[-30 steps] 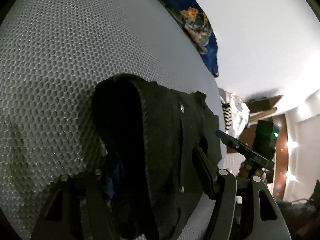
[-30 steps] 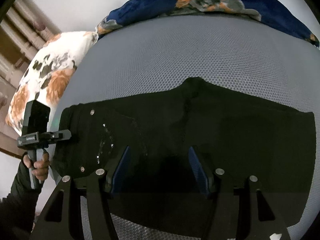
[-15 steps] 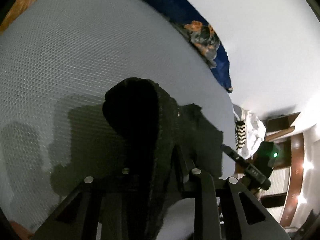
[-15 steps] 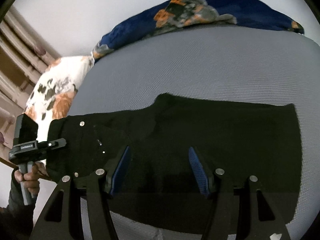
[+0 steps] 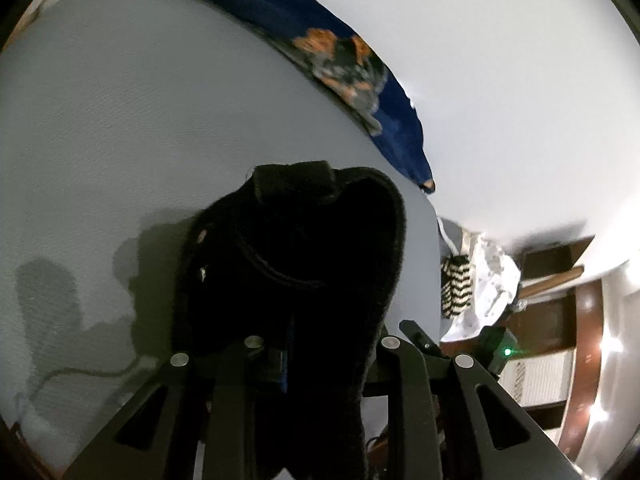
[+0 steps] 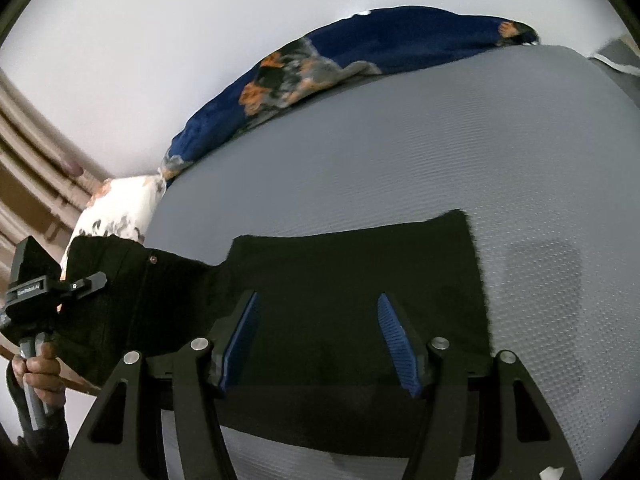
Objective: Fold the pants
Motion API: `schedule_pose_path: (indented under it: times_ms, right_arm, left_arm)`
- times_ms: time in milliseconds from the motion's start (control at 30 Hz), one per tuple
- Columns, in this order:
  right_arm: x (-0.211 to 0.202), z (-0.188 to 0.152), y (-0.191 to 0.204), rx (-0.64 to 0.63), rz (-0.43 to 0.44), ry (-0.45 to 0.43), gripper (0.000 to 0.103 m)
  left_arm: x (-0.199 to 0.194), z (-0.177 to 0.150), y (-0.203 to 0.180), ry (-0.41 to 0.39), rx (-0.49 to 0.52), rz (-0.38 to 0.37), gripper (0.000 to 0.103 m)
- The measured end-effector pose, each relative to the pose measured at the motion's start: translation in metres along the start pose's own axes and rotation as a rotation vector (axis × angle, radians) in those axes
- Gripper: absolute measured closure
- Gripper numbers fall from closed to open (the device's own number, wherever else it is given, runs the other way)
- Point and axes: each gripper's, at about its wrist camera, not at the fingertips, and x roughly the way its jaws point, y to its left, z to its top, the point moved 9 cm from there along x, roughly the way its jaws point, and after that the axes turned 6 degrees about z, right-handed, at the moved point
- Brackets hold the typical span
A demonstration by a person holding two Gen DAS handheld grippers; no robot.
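Black pants [image 6: 352, 280] lie across a grey mesh bed [image 6: 440, 152], legs stretched to the right. My left gripper [image 5: 296, 356] is shut on the waistband end of the pants [image 5: 304, 264] and holds it lifted off the bed, bunched and hanging over the fingers. In the right wrist view the left gripper [image 6: 80, 284] shows at the far left, with the waist raised there. My right gripper [image 6: 320, 332] is open, its blue pads [image 6: 394, 328] spread above the middle of the pants, holding nothing.
A dark blue flowered blanket [image 6: 360, 56] lies along the bed's far edge by the white wall. A white flowered pillow [image 6: 120, 208] sits at the left end. Beyond the bed's other end are a striped cloth [image 5: 456, 284] and wooden furniture [image 5: 560, 280].
My left gripper has lifted the waistband higher off the bed and carried it over. The right gripper has risen and stayed open; the pants look farther away.
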Motion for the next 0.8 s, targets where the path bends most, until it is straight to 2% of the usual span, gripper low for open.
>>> schedule_pose_path:
  times_ms: [267, 400, 500, 600, 700, 800]
  right_arm:
    - [-0.013, -0.008, -0.046, 0.073, 0.013, -0.016, 0.044]
    - [-0.018, -0.013, -0.065, 0.102, 0.010, -0.011, 0.044]
    - [-0.021, -0.017, -0.077, 0.114, 0.004, -0.006, 0.043]
    - [-0.021, -0.019, -0.086, 0.128, 0.008, -0.002, 0.043]
    - [-0.018, -0.019, -0.087, 0.137, 0.025, 0.007, 0.043]
    - [-0.011, -0.019, -0.086, 0.130, 0.036, 0.026, 0.043]
  left_arm:
    - [0.076, -0.018, -0.070, 0.052, 0.133, 0.054, 0.080]
    - [0.124, -0.036, -0.072, 0.081, 0.212, 0.149, 0.080]
    - [0.145, -0.046, -0.067, 0.088, 0.250, 0.199, 0.079]
    - [0.157, -0.050, -0.069, 0.082, 0.290, 0.224, 0.071]
    - [0.161, -0.056, -0.076, 0.097, 0.323, 0.208, 0.050]
    - [0.157, -0.063, -0.088, 0.094, 0.378, 0.185, 0.041]
